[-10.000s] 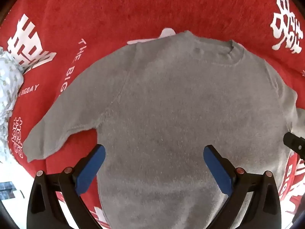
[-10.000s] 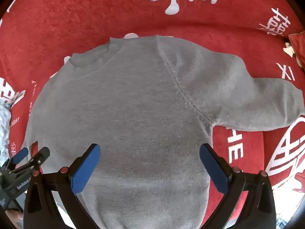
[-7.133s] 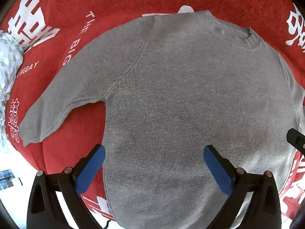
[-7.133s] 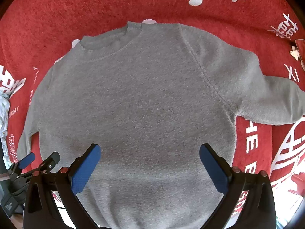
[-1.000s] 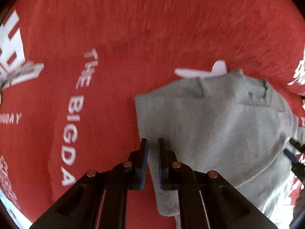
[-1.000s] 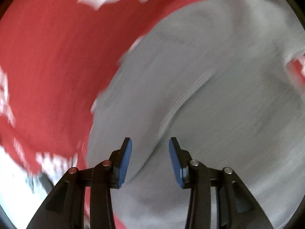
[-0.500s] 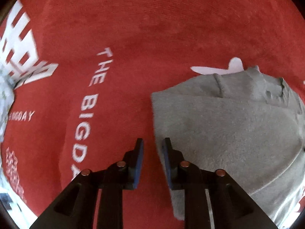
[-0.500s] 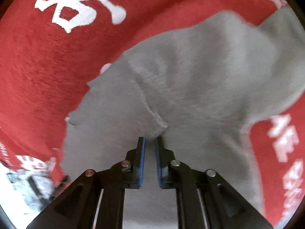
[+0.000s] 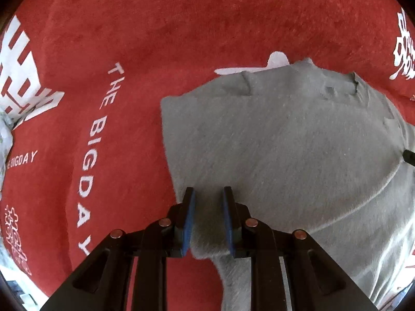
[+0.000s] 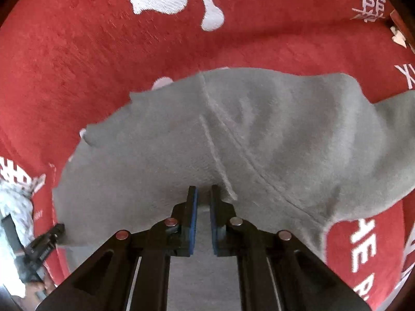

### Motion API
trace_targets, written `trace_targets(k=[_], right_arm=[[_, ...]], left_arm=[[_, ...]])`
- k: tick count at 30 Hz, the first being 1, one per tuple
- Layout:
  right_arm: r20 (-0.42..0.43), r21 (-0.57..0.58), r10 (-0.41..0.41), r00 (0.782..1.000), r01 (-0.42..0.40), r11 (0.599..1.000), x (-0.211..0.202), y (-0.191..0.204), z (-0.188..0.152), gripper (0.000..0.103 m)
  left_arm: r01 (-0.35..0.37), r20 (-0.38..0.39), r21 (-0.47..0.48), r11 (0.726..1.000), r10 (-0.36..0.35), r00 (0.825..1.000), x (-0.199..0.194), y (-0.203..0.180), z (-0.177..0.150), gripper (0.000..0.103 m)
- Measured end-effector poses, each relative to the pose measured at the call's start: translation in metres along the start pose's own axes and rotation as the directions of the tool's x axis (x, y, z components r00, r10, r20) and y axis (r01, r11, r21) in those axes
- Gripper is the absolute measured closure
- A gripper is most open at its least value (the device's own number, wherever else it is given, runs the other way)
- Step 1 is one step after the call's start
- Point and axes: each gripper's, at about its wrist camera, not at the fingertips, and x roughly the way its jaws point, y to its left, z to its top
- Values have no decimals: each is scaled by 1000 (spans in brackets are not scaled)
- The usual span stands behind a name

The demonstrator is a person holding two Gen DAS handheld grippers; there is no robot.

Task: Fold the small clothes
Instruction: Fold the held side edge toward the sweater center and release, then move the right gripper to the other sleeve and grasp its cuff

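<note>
The grey sweater (image 9: pixel 285 140) lies on the red blanket (image 9: pixel 181 26) with its left side folded in, right sleeve unfolded; the left gripper (image 9: pixel 206 216) stands slightly apart astride the folded edge, while the right gripper (image 10: pixel 203 216) is clamped on the cloth.

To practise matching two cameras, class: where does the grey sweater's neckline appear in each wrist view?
Left wrist view: the grey sweater's neckline sits upper right, rumpled, beyond the left gripper.
Right wrist view: neckline not clearly identifiable; the sweater fills the middle, pinched by the right gripper.
Shared landmark: the red blanket with white lettering.
</note>
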Motion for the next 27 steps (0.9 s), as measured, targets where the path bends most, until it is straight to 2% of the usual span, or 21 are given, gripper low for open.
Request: trace_targets(k=[3,7,10,11,12,14,17,18,19,20,22,27], right_arm=[[-39,24,-33,999,34,999,-6,-10,-7,90],[-45,125,36,998,-31,992,-23,-27,-21,90],[-48,158,68,997,-59,986,-38,-30,-38,81],[-49,164,69,996,-60,985,-42,-29,-45,75],[-52,169,72,996,-63,984,-45,-29,-52,68],[-56,185,80,995,-69,980,-51,-28,-64,65],[-62,218,97,993,-81,972,-55,-26,-83,61],[-61,228,101,993,-85,970,-57,-25,-89,58],[-61,235,106,992,-89,968,-57,-24,-94,56],[-61,242,112,992,-94,966,-58,-22,-100,54],[-63,250,124,990,-104,963,-59,-21,-109,49],[-73,277,171,983,-145,950,-59,-24,-126,26]], left_arm=[[-14,-32,-2,1000,14,999,-2,5,0,80],[-29,-52,3,1000,29,998,-15,-4,-7,80],[-35,-52,28,999,37,998,-23,-18,-15,80],[-43,-52,44,998,45,998,-24,-24,-18,80],[-35,-56,57,998,38,998,-26,-29,-20,80],[35,-80,82,996,-29,996,-31,-44,-26,80],[72,-92,125,989,-61,994,-38,-64,-34,77],[78,-90,137,988,-66,994,-40,-67,-36,50],[79,-78,149,986,-68,995,-44,-73,-38,28],[72,-51,157,985,-64,997,-49,-77,-41,1],[70,-10,187,980,-69,998,-60,-88,-46,0],[97,-36,240,966,-90,995,-65,-114,-55,0]])
